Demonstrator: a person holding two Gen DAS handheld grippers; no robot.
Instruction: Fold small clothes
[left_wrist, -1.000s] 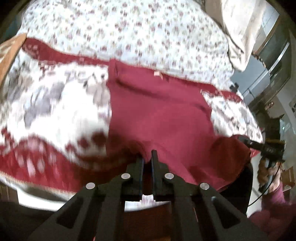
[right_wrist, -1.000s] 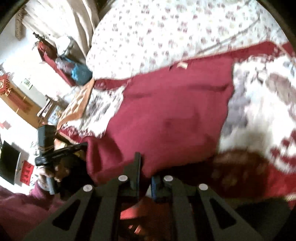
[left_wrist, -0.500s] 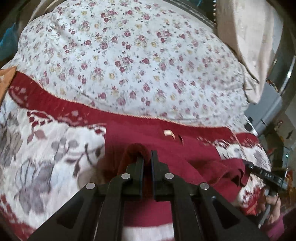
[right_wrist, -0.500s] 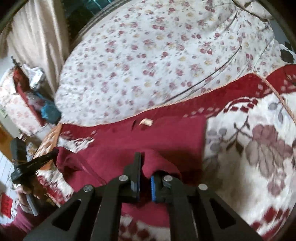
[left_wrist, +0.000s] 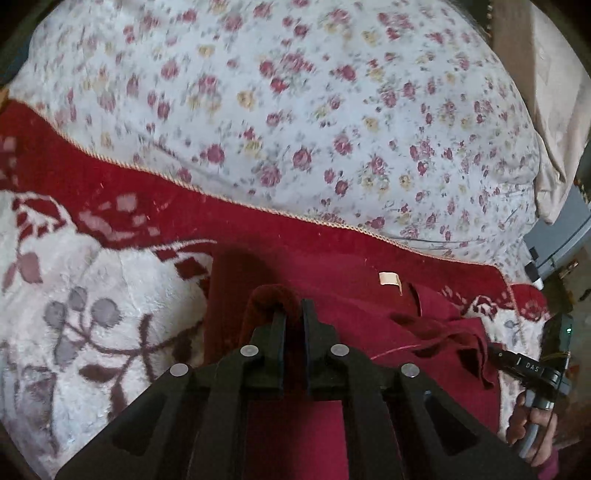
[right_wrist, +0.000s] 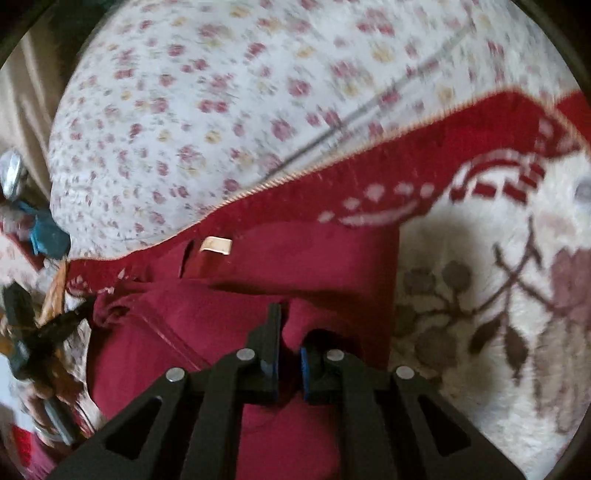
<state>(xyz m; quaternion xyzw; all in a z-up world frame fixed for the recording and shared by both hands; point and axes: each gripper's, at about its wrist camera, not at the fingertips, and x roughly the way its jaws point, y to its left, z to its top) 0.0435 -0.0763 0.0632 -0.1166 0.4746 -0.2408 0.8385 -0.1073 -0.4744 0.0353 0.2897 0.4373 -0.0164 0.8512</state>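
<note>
On the bed, a dark red garment (left_wrist: 354, 306) lies over a red and white patterned blanket (left_wrist: 92, 288), with a floral quilt (left_wrist: 295, 110) bulging behind it at 12 o'clock. Left wrist view: left gripper (left_wrist: 293, 306) sits at 6 o'clock, jaws pinched tight on a bunched hem of the garment, cloth humped up over the fingertips. Pale neck label (left_wrist: 388, 278) shows at about 2 o'clock from those tips, close by, so the folded-over hem sits near the collar edge. Garment's loose side rumples toward 3 o'clock, where the right gripper (left_wrist: 496, 356) pokes in from the frame edge with a hand (left_wrist: 532, 424) on its handle below; cloth reaches its tip there. Beige curtain (left_wrist: 546, 110) hangs at 2 o'clock past the quilt. Right wrist view: right gripper (right_wrist: 290, 332) at 6 o'clock, jaws nearly together with a narrow gap, a fold of the red garment (right_wrist: 314, 266) pinched between the blue pads (right_wrist: 303, 365). Its jaws have just been opening a hair, cloth still between them. Label (right_wrist: 216, 245) is at 11 o'clock from the tips, next to a short slit in the collar. Left gripper (right_wrist: 59, 325) appears at 9 o'clock, blurred, holding the garment's other corner. Blanket (right_wrist: 480, 295) spreads at 3 o'clock, its gold-trimmed red border running between garment and quilt (right_wrist: 240, 92). Blue clutter (right_wrist: 48, 236) at 9 o'clock, too blurred to tell what.
</note>
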